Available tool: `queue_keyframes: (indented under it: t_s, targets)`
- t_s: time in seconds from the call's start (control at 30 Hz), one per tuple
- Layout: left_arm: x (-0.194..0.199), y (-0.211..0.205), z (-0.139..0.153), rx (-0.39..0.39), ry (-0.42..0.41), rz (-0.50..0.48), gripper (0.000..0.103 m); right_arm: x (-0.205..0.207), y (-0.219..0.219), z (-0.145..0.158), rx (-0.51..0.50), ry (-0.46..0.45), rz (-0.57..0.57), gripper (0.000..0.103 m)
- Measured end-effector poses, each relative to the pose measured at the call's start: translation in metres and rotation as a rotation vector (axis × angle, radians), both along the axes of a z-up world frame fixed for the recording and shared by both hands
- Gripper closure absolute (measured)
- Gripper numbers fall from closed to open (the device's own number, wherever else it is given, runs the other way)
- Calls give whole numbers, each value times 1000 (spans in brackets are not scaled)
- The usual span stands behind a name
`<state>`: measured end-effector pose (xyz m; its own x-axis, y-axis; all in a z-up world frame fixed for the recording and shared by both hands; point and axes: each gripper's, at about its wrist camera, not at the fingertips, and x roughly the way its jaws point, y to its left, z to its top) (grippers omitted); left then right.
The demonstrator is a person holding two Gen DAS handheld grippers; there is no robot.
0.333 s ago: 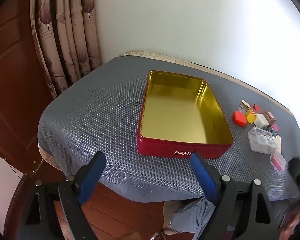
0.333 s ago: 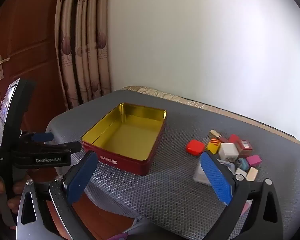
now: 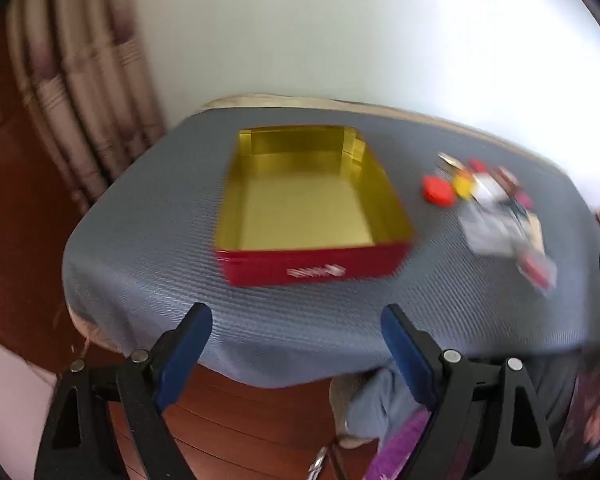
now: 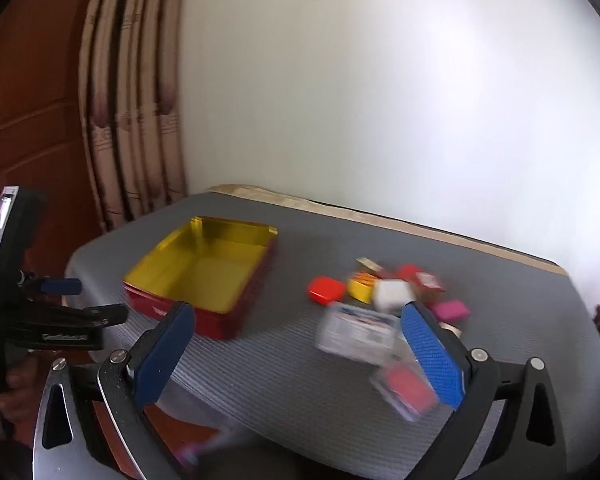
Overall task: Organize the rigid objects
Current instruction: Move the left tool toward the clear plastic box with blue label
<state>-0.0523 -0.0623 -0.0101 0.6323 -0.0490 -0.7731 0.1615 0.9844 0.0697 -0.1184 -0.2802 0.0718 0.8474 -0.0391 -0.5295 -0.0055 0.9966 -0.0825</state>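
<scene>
While both grippers hang off the table's near edge, left gripper (image 3: 296,322) & right gripper (image 4: 296,322) are spread wide, nothing btwn fingers. Red tin (image 4: 236,322) w/ gold inside sits open on grey mat (image 4: 300,380). Small blocks (image 4: 392,294) clustered right of tin, apart from it; pics blurred.

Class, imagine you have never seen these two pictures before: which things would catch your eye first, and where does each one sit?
First, the open red tin with its shiny gold inside, nothing in it, toward the left of the grey mat. Next, the bright jumble of small boxes to its right, a red one nearest the tin. In front, both grippers, left and right, hang open with blue pads and hold nothing.
</scene>
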Motion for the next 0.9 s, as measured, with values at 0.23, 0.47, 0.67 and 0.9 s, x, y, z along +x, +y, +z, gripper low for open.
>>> queue_keyframes:
  t_s: [0.23,0.47,0.67,0.9]
  targets:
    - [-12,-71,4,56,23,-238,14,-55,-64,-22,-33,85,-204,0]
    - [12,-115,10,-32,62,-390,14,-67,-117,-41,156,145,-304,0]
    - [21,-164,6,88,10,-635,14,-64,-115,-52,185,175,-280,0]
    - [66,-204,-13,272,96,-920,14,-53,-128,-70,253,240,-266,0]
